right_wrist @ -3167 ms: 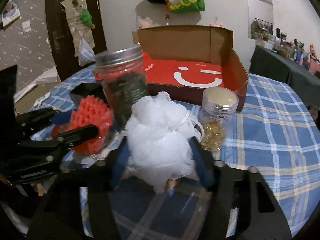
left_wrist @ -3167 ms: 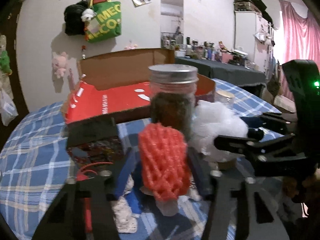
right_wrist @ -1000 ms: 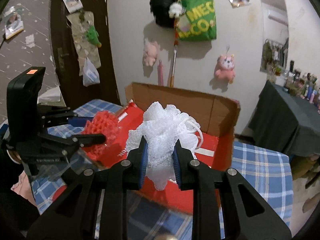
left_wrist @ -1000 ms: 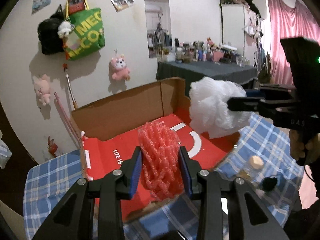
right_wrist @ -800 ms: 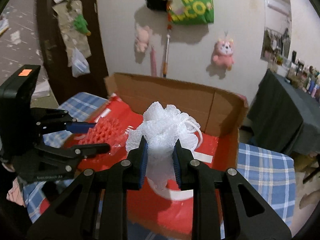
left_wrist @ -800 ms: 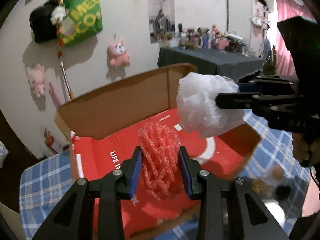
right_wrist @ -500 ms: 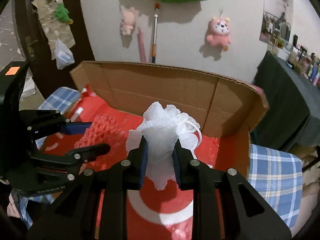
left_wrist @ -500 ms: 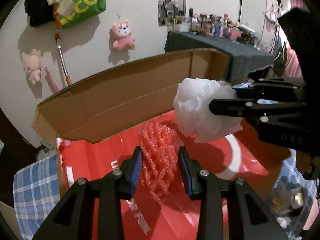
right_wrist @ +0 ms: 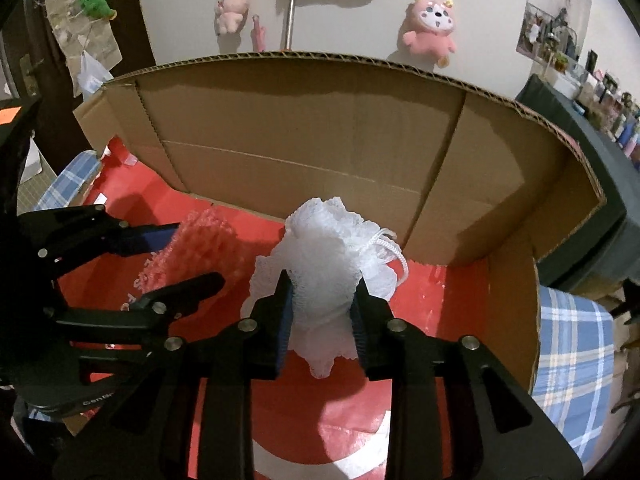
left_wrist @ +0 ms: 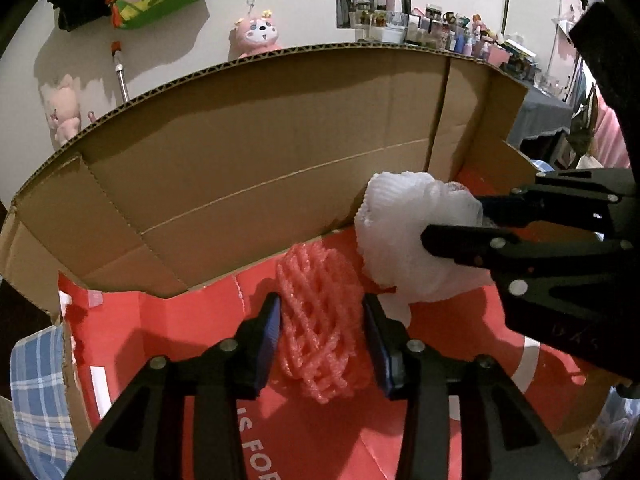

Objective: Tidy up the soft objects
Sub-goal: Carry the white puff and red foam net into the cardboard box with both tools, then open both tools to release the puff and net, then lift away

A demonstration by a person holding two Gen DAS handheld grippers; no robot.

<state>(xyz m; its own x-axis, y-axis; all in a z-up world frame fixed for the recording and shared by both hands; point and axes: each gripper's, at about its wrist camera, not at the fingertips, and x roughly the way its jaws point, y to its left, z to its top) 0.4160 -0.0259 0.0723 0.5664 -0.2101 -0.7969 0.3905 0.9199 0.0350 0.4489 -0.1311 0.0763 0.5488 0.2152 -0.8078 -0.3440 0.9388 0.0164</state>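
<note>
A: What do the grippers hold?
B: Left gripper [left_wrist: 322, 322] pinches the pink foam net [left_wrist: 318, 320]; right gripper [right_wrist: 322, 316] squeezes the white mesh puff [right_wrist: 324, 280].
A: Where?
B: Both inside the red-floored cardboard box [right_wrist: 304, 136].

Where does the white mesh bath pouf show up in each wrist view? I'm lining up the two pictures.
Left wrist view: the white mesh bath pouf sits right of centre, held in the right tongs entering from the right.
Right wrist view: the pouf is at centre, between the tong pads.
Shared landmark: the cardboard box back wall behind it.
</note>
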